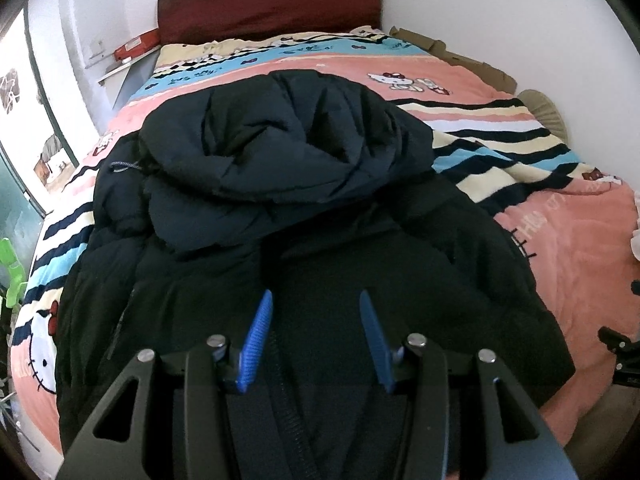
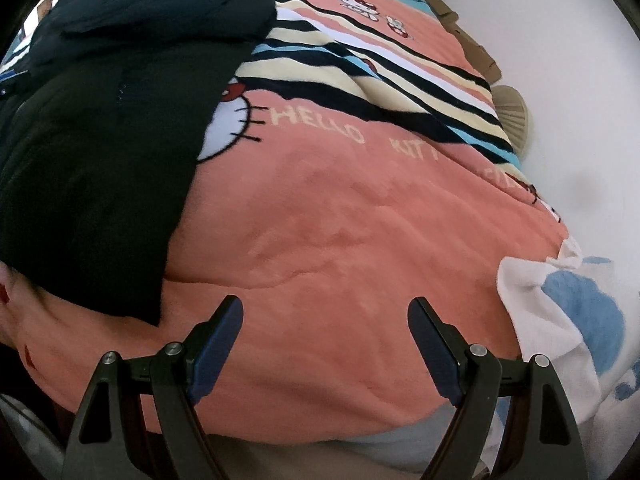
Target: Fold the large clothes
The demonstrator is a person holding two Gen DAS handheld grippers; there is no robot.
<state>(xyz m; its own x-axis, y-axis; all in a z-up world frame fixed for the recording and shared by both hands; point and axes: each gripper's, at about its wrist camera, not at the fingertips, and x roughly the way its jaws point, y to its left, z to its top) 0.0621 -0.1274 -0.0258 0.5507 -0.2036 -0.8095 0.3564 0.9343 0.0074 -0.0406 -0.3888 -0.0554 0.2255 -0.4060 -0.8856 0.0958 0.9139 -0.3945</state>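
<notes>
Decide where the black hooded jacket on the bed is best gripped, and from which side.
Grip the black hooded jacket at its near hem corner, coming from the foot of the bed: there the edge lies thin and exposed, while the hood is bunched thick.

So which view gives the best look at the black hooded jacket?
The left wrist view. The black hooded jacket fills its centre, with the hood, shoulders and front zip visible on the blanket. The right wrist view shows only its right side and part of the hood at the left edge, dark and without detail.
</notes>
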